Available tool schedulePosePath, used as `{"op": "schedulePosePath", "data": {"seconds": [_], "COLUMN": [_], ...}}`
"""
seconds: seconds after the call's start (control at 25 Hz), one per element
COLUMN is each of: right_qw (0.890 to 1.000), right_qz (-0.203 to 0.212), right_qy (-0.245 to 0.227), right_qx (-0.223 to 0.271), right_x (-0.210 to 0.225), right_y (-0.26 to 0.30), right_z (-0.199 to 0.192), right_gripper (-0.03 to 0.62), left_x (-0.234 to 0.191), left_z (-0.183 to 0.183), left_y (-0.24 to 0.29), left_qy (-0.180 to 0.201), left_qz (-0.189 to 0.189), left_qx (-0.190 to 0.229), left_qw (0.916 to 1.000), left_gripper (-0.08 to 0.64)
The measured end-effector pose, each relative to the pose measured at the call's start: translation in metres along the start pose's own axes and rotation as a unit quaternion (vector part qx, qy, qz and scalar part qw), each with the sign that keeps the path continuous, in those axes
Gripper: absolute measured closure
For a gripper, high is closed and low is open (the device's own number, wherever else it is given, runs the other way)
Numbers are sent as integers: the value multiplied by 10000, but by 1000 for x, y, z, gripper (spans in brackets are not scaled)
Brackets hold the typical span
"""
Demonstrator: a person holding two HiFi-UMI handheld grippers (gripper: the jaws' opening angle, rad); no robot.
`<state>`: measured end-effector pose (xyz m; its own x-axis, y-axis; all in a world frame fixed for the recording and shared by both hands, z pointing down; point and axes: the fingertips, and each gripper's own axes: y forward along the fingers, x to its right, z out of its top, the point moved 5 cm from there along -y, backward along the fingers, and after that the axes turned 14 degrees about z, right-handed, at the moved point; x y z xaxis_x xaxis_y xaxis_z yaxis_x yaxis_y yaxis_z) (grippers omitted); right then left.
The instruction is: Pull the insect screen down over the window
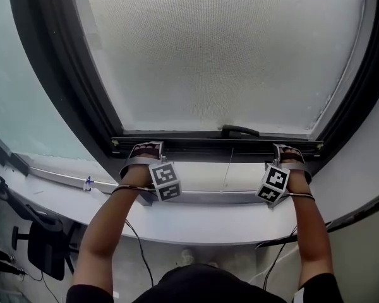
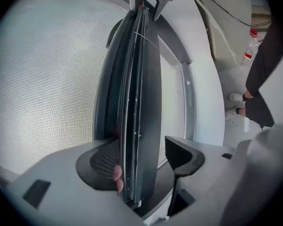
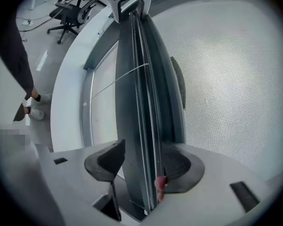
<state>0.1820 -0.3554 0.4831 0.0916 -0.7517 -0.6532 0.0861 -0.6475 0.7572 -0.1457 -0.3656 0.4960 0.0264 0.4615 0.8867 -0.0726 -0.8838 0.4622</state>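
Note:
The insect screen's grey mesh (image 1: 221,49) covers the window pane. Its dark bottom bar (image 1: 215,142) lies low on the frame, with a small handle (image 1: 240,130) at its middle. My left gripper (image 1: 146,147) straddles the bar's left end and my right gripper (image 1: 289,150) its right end. In the left gripper view the bar (image 2: 139,102) runs between the jaws of the left gripper (image 2: 144,161); one pad lies against it and a slim gap shows at the other. In the right gripper view the bar (image 3: 139,102) passes between the wide-set jaws of the right gripper (image 3: 144,166).
A white sill (image 1: 202,223) runs below the frame, and a thin cord (image 1: 227,169) hangs from the bar. A fixed glass pane (image 1: 25,106) stands at the left. An office chair (image 1: 44,245) and cables are on the floor below. A plastic bottle (image 2: 249,51) stands behind.

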Motion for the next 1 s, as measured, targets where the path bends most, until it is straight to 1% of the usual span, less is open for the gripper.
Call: {"op": "schedulePosePath", "data": {"seconds": [0.12,0.28,0.36,0.64,0.72,0.8,0.84,0.96,1.0], "right_qw": [9997,9991,9990,9994,9995,9993,9991,9995,9994], "right_qz": [194,351,368,321,280,280,283,170,164], "right_qy": [-94,-152,-166,-34,-8,-43,-70,-112,-127], "right_qx": [-120,-179,-208,-127,-152,-258,-300,-259,-267], "right_x": [-7,-12,-13,-16,-16,-16,-16,-13,-12], "right_y": [4,6,10,12,13,13,13,16,16], "right_z": [0,0,0,0,1,0,-1,1,1], "right_gripper": [350,350,351,351,351,351,351,351,351], "left_x": [9,15,17,20,21,20,20,22,21], "left_z": [0,0,0,1,0,-3,-4,0,1], "left_y": [4,5,7,8,8,6,6,11,13], "left_qy": [51,65,89,89,208,445,461,31,-27], "left_qz": [-22,-98,-119,-13,107,232,273,342,347], "left_qx": [-23,-63,-86,-91,-163,-307,-333,-128,-86], "left_qw": [10000,9999,9999,9999,9996,9983,9980,9993,9994], "left_gripper": [252,252,252,252,252,252,252,252,252]}}
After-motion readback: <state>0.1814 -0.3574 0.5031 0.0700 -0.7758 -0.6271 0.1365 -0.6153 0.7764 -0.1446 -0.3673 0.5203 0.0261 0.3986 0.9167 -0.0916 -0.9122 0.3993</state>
